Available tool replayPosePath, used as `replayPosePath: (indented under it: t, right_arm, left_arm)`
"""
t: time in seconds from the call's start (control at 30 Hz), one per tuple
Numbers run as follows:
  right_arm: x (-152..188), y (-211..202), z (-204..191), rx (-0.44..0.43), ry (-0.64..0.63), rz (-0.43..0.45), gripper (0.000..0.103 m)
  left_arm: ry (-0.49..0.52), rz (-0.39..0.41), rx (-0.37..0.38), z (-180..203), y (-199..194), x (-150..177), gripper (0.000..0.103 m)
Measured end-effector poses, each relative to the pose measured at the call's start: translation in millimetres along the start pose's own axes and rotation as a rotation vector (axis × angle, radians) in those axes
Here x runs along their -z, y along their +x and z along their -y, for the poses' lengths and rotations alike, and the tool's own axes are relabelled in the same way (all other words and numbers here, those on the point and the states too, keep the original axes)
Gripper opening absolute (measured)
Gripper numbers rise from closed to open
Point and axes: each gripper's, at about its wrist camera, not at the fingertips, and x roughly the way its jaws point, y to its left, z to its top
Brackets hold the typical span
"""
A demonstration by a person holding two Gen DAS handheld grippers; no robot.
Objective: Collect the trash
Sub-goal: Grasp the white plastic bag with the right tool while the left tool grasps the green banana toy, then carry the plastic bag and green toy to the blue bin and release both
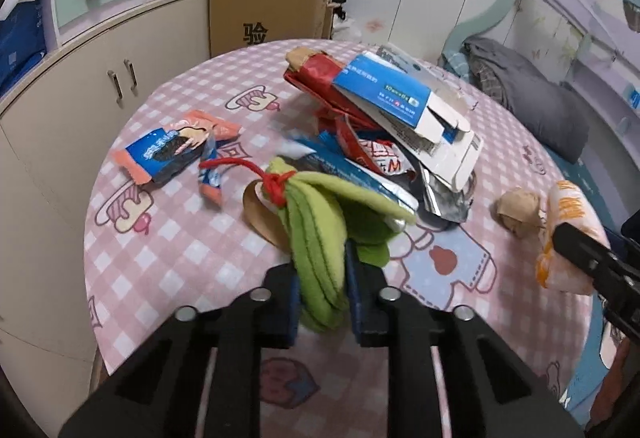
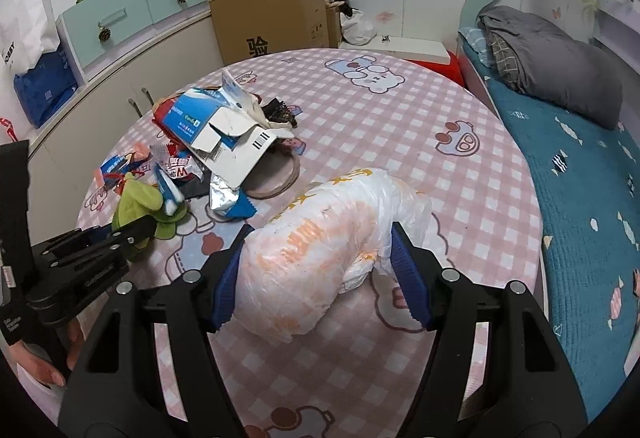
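Observation:
My left gripper is shut on a green felt leaf-shaped wrapper tied with a red string, above the pink checked table. It also shows in the right wrist view. My right gripper has its jaws wide apart on either side of a crumpled white and orange plastic bag; whether the pads press it I cannot tell. That bag also shows in the left wrist view. A pile of trash, with a blue and white carton, red wrappers and foil, lies on the table.
A blue snack wrapper and a crumpled brown paper ball lie on the table. A cardboard box and cabinets stand behind the table. A bed is at the right.

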Motion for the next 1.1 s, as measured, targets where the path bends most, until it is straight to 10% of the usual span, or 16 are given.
replayPosePath:
  t: [1.1]
  right_arm:
    - [31,-19,-170,-0.242,-0.284,-0.015,0.067]
  left_arm:
    - [-0.162,0.152,-0.187,-110,-121,67,0.015]
